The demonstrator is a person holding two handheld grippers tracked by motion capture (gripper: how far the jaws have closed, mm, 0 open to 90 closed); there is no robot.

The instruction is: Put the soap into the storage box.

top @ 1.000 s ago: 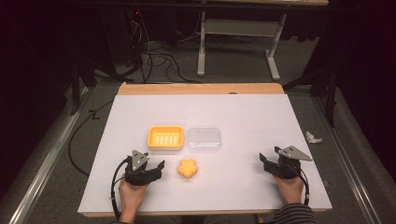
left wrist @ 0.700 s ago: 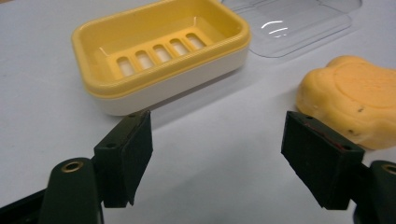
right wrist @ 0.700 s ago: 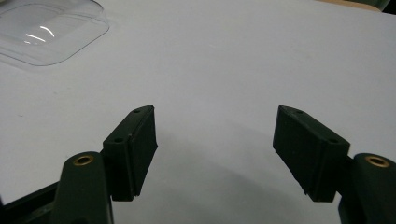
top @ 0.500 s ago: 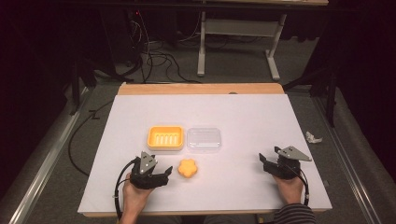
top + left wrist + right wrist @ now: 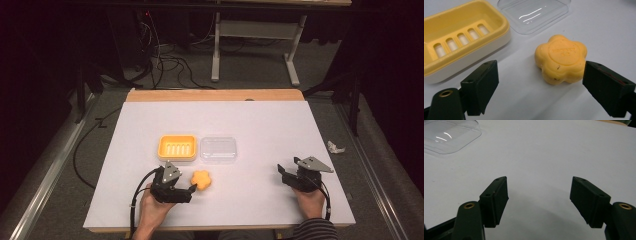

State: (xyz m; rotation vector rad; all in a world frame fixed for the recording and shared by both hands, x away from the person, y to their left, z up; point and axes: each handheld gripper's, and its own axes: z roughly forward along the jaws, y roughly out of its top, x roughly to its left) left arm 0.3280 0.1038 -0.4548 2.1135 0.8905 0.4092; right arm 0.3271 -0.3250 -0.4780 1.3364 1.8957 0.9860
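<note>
Left gripper [image 5: 188,192] sits near the front-left of the white table [image 5: 250,120], jaws spread wide, having just been opening; nothing between the pads. Soap [image 5: 202,179] lies just ahead of the jaws, flat on the table, untouched: orange-yellow, flower-shaped with rounded lobes, round raised centre with stamped lettering too small to read, a few dark specks on its side. In the left gripper view the soap [image 5: 561,58] sits closer to the right-hand jaw, small gap, bare table on the other side. Behind it stands the yellow soap dish [image 5: 176,147], empty, slotted floor, cream base, and just beside that on the right a clear plastic lid [image 5: 218,148]. Middle and right of the table are bare, plenty of room. Right gripper [image 5: 284,174] rests near the front-right edge, well apart from the soap, jaws apart with nothing between them, pointing over bare table toward the lid [image 5: 449,135].
</note>
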